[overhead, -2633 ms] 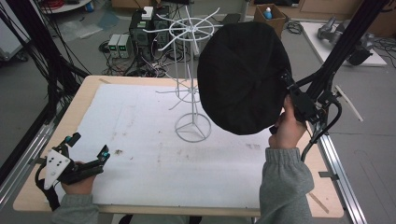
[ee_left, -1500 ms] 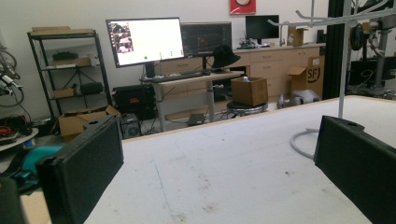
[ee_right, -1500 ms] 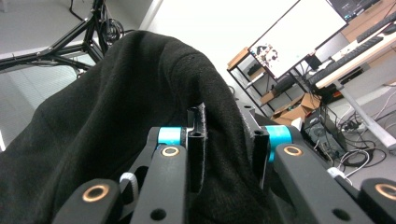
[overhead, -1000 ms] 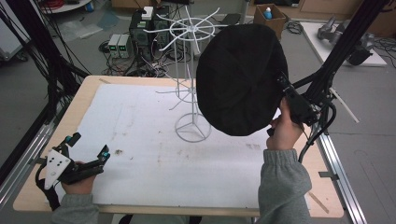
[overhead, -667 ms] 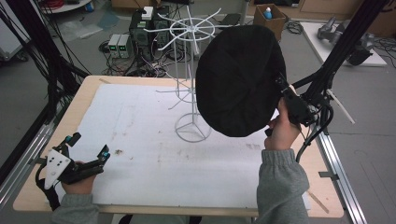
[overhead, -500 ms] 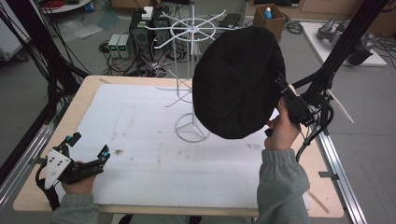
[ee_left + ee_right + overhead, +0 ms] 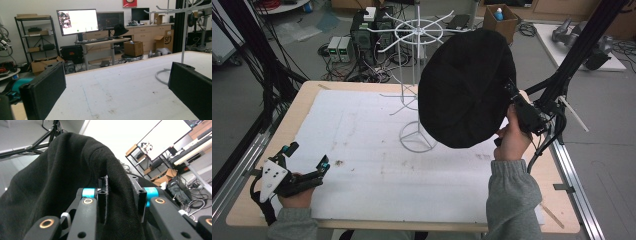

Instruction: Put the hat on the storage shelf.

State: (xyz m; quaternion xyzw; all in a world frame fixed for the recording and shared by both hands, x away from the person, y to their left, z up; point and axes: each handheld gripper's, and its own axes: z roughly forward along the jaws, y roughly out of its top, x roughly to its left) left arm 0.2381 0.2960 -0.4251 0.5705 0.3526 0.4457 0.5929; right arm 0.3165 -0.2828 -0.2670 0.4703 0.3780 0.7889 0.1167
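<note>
While carrying: black hat [image 7: 464, 87] clamped by brim in right gripper [image 7: 518, 106], held up beside white wire rack [image 7: 414, 35] | left gripper [image 7: 307, 160] jaws apart, resting on table [image 7: 362, 145] | next: likely lift hat over a rack arm.

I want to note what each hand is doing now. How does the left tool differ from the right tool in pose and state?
The left tool rests low near the table's front left corner, while the right tool is raised above the right side. The left tool's jaws stand open with nothing between them; the right tool's jaws are shut on the black hat, beside the white wire rack. Both are hand-held, with black jaws.
</note>
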